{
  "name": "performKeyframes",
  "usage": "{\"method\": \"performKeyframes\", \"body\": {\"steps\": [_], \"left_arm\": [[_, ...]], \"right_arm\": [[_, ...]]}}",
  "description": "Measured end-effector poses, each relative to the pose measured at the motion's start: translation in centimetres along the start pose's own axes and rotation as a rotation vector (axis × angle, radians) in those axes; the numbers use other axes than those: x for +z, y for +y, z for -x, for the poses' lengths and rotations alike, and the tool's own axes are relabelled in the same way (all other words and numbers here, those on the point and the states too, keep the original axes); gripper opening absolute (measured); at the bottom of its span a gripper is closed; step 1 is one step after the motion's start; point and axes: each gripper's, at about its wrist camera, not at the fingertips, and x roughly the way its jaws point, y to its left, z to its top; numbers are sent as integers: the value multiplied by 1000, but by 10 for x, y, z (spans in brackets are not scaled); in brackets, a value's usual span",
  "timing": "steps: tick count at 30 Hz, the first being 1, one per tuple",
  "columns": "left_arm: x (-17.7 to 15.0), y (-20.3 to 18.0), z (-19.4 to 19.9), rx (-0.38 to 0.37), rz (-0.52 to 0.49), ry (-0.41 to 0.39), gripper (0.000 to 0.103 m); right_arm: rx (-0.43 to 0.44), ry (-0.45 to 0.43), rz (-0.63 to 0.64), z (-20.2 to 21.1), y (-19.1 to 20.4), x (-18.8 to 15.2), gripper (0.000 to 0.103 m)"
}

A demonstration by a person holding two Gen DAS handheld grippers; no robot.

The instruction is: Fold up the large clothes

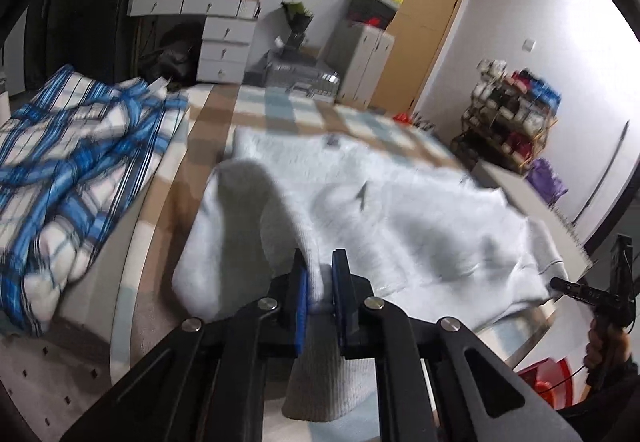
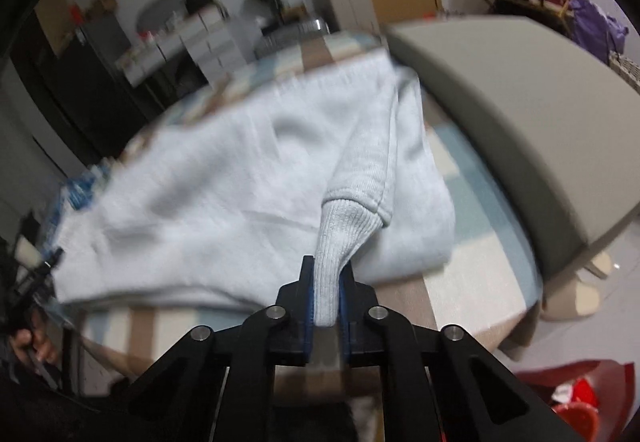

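Note:
A large pale grey sweatshirt (image 1: pixel 400 218) lies spread on a checked bedspread (image 1: pixel 280 110), its neck label toward the far side. My left gripper (image 1: pixel 320 262) is shut on the ribbed cuff of one sleeve (image 1: pixel 256 202), which arches up from the bed into the jaws. In the right wrist view the sweatshirt (image 2: pixel 200 210) fills the middle, and my right gripper (image 2: pixel 328 274) is shut on the ribbed cuff of the other sleeve (image 2: pixel 344 226), lifted off the body of the garment. The right gripper (image 1: pixel 612 290) also shows at the far right of the left wrist view, held by a hand.
A blue and white plaid quilt (image 1: pixel 72 178) is heaped on the bed's left side. A grey padded headboard (image 2: pixel 500 114) runs along the right. White drawers (image 1: pixel 224 42), a cabinet (image 1: pixel 360 58), a wooden door (image 1: pixel 428 10) and a shoe rack (image 1: pixel 508 118) stand behind. A red bin (image 2: pixel 576 398) sits on the floor.

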Motion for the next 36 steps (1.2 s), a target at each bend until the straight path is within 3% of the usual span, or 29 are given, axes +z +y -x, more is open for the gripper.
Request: {"method": "performKeyframes", "body": {"steps": [6, 10, 13, 16, 19, 21, 22, 25, 27, 29, 33, 36], "left_arm": [[53, 3, -2, -84, -14, -90, 6], [99, 9, -17, -98, -10, -133, 6], [125, 11, -44, -53, -15, -135, 6], [123, 24, -92, 5, 16, -39, 7], [106, 45, -142, 83, 71, 103, 11], [88, 57, -154, 79, 119, 180, 16], [82, 60, -148, 59, 132, 184, 24], [71, 73, -113, 103, 151, 104, 45], [67, 81, -86, 128, 169, 40, 47], [65, 81, -73, 108, 141, 36, 47], [44, 45, -69, 31, -52, 128, 47], [25, 17, -90, -36, -169, 224, 47]], "right_arm": [[121, -208, -118, 26, -10, 60, 8], [108, -318, -72, 27, 6, 108, 8], [92, -355, -67, 12, 16, 139, 8], [35, -297, -117, -27, 10, 148, 8], [-19, -75, -214, -98, -11, 148, 10], [-44, 22, -200, -116, -16, 141, 17], [-37, 28, -177, -115, -15, 134, 26], [-111, -38, -102, -95, -15, 120, 71], [-115, -51, -66, -83, -18, 115, 73], [-119, -45, -44, -78, -20, 113, 73], [-196, -19, 20, -80, -21, 111, 73], [-157, 2, 24, -94, -17, 111, 73]]}}
